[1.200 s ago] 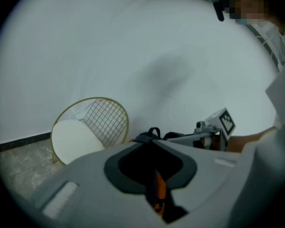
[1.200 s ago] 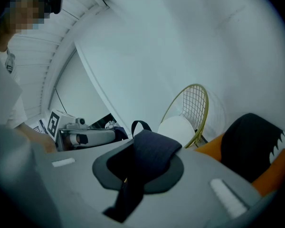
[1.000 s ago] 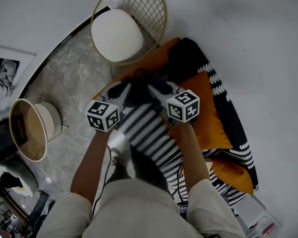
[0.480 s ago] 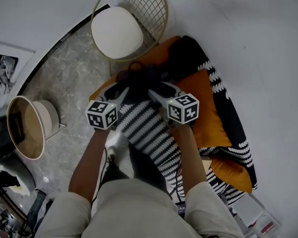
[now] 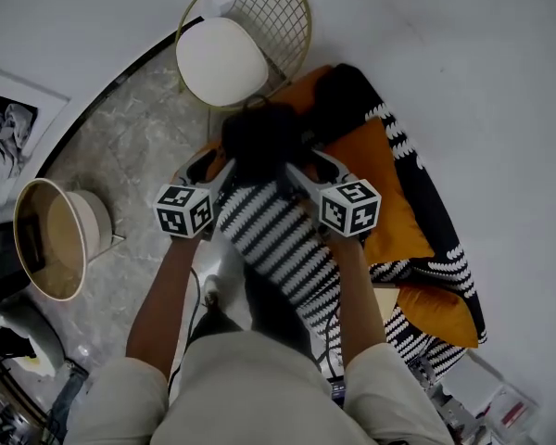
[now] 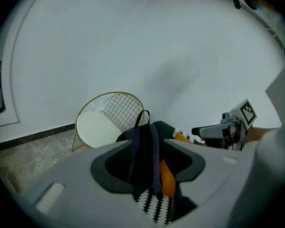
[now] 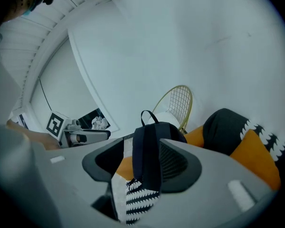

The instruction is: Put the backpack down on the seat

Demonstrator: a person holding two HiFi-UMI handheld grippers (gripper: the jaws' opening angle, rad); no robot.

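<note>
The black backpack [image 5: 259,142] stands upright on the orange seat [image 5: 306,91], at the end near the wire chair. My left gripper [image 5: 202,167] is at its left side and my right gripper [image 5: 308,163] at its right side. Both sets of jaws are opening. A dark shoulder strap [image 6: 151,148] hangs loose between the left gripper's [image 6: 147,163] jaws, and the pads do not press it. The other strap [image 7: 147,151] hangs the same way between the right gripper's [image 7: 142,161] jaws. The backpack's top loop [image 7: 149,116] sticks up.
A gold wire chair [image 5: 292,12] with a white pad stands just beyond the backpack. A black-and-white patterned throw [image 5: 278,239] and orange cushions [image 5: 380,179] cover the seat by the white wall. A round tub [image 5: 51,239] stands on the marble floor at the left.
The backpack has moved away from me toward the wire chair and settled on the seat. Both grippers' jaws have spread apart off the straps.
</note>
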